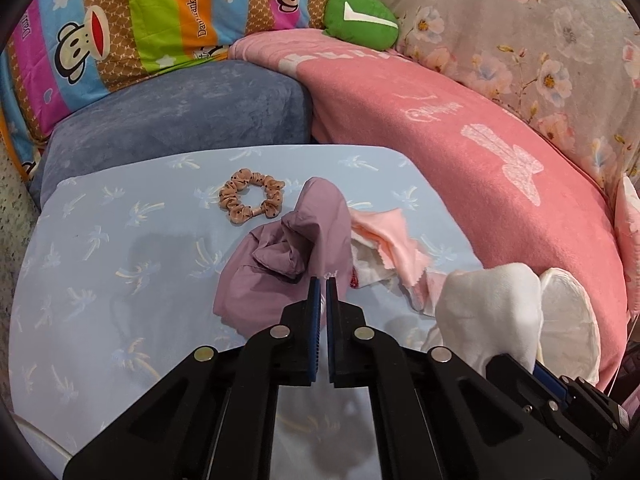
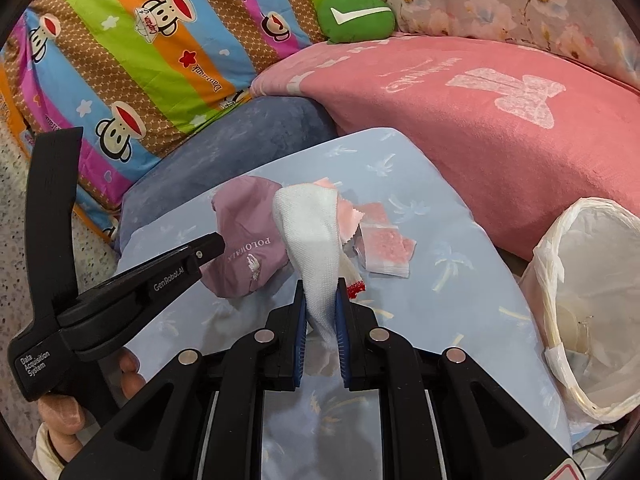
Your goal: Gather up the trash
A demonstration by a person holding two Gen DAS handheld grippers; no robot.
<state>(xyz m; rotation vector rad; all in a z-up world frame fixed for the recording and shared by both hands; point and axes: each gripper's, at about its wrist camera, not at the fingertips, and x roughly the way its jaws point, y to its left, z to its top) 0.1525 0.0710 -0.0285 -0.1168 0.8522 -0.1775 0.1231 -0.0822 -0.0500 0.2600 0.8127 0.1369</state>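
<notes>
though crumpled, waffle-textured white cloth (image 2: 316,232) between jaws

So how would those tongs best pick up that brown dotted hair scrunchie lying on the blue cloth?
Probably from straight above. The scrunchie lies flat as an open ring on the blue cloth, clear of the purple bag. One finger could drop into the hole and the other outside, pinching a single ruffled side. The near side, by the small bow, looks easiest to reach.
</notes>
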